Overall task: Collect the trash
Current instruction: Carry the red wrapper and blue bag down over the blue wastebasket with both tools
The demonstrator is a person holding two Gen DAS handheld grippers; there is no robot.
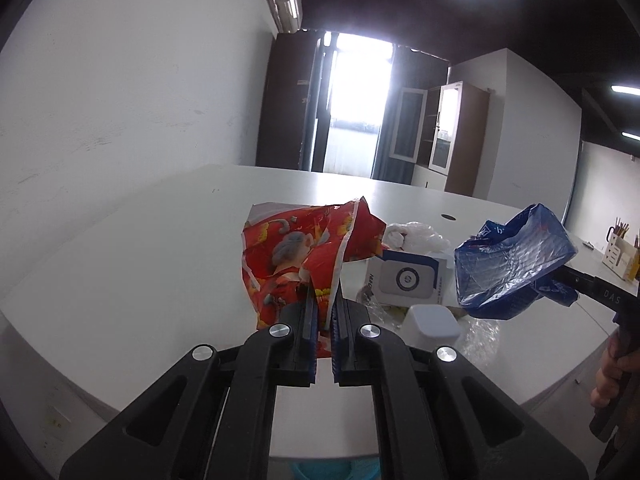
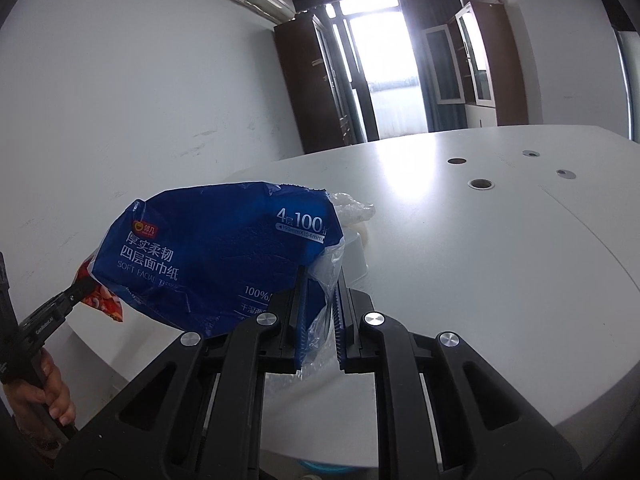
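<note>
Pinching a torn red snack wrapper (image 1: 296,256) by its lower edge, the left gripper (image 1: 324,300) has its two pads closed on the foil, which stands up crumpled above the fingertips, lifted clear of the white table (image 1: 152,240). Printed pictures show on the red wrapper, but no writing on it can be read. The right gripper (image 2: 320,292) is likewise clamped, its pads closed on the clear end of a blue tissue pack wrapper (image 2: 208,256) that fans out to the left of the fingers, off the tabletop. White print on the blue film reads "SOFT FACIAL", "4" and "100", "100%", plus Chinese characters and an orange round logo. Beneath and between the two wrappers, on the table, lie a white box (image 1: 404,280) bearing a round "hp" mark, a small white container (image 1: 432,324), crumpled clear plastic (image 1: 416,236) and more film near the edge
</note>
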